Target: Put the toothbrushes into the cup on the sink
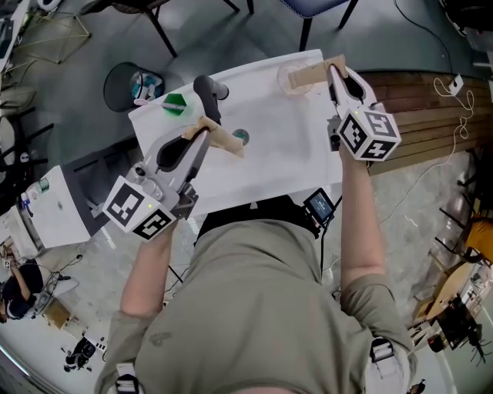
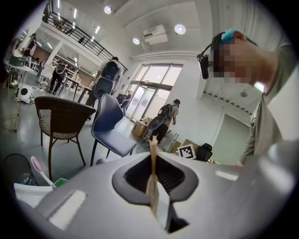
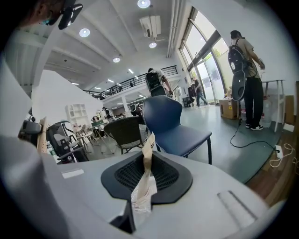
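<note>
Sink surface (image 1: 285, 154), near edge hidden by the person's torso. Left gripper (image 1: 202, 131) fingers clamped on a tan packet (image 1: 223, 140) over the basin. Right gripper (image 1: 332, 71) fingers clamped on a second packet (image 1: 310, 75) above a faint round cup (image 1: 286, 80), hard to make out. Gripper views show the packets edge-on, contents unclear. Left gripper view alone clearly shows a pink toothbrush (image 2: 39, 170), far left.

A big open-plan lab or office hall: ceiling spotlights (image 3: 143, 3), a railed mezzanine (image 2: 70, 29), tall glass doors (image 2: 152, 88), office chairs (image 3: 170, 123), cables (image 1: 422, 181) trailing over the floor (image 1: 77, 85).
</note>
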Tool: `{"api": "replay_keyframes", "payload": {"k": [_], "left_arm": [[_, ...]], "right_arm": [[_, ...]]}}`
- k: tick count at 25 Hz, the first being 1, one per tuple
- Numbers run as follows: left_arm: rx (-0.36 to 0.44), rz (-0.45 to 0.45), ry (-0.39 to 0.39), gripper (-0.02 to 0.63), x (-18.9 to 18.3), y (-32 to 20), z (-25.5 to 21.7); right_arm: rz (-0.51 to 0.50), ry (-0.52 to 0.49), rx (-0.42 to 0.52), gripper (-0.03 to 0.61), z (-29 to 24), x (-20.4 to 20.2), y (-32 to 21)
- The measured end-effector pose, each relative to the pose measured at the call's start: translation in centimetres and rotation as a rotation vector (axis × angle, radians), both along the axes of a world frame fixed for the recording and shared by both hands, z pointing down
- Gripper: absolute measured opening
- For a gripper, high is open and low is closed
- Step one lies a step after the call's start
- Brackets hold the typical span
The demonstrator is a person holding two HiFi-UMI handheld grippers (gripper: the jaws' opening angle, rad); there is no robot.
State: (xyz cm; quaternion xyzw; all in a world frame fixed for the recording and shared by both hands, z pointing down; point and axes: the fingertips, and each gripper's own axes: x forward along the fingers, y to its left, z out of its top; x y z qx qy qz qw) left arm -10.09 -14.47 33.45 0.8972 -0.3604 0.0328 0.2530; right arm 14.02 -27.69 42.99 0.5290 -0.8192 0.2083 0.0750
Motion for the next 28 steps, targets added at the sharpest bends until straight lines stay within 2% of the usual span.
{"api": "replay_keyframes", "payload": {"k": [28], "left_arm": [[0.02,0.01,0.015,0.02,0.95,-0.06,-0.74]], "right_arm": [[0.026,0.005,-0.038,0.055,0.42,0.42,0.48]]}}
